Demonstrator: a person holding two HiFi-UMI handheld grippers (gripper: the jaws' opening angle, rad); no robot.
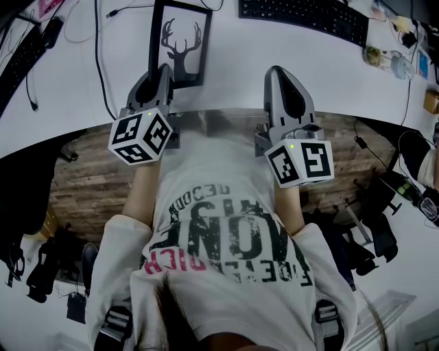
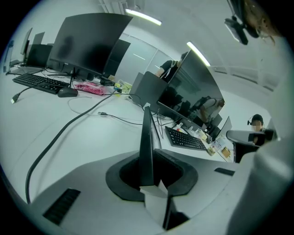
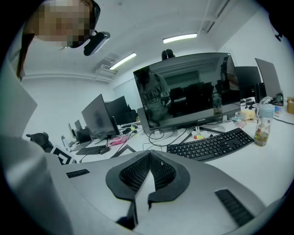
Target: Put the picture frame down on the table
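The picture frame [image 1: 180, 41] is black with a deer silhouette on white. It reaches away from me over the white table [image 1: 274, 62]. Its near short edge sits in my left gripper [image 1: 163, 70]. In the left gripper view the frame [image 2: 147, 133] shows edge-on, upright between the jaws of the left gripper [image 2: 147, 154], whose pad tips lie against both of its faces. Whether the frame's far end rests on the table I cannot tell. My right gripper [image 1: 278, 72] hovers at the table's near edge, to the right of the frame; the right gripper [image 3: 149, 153] is shut and empty.
A black keyboard [image 1: 302, 17] lies at the back right, with a bottle [image 1: 396, 63] further right. Cables [image 1: 99, 55] trail left of the frame. In the left gripper view a cable [image 2: 69, 128], a mouse [image 2: 68, 92] and monitors [image 2: 92, 43] lie ahead.
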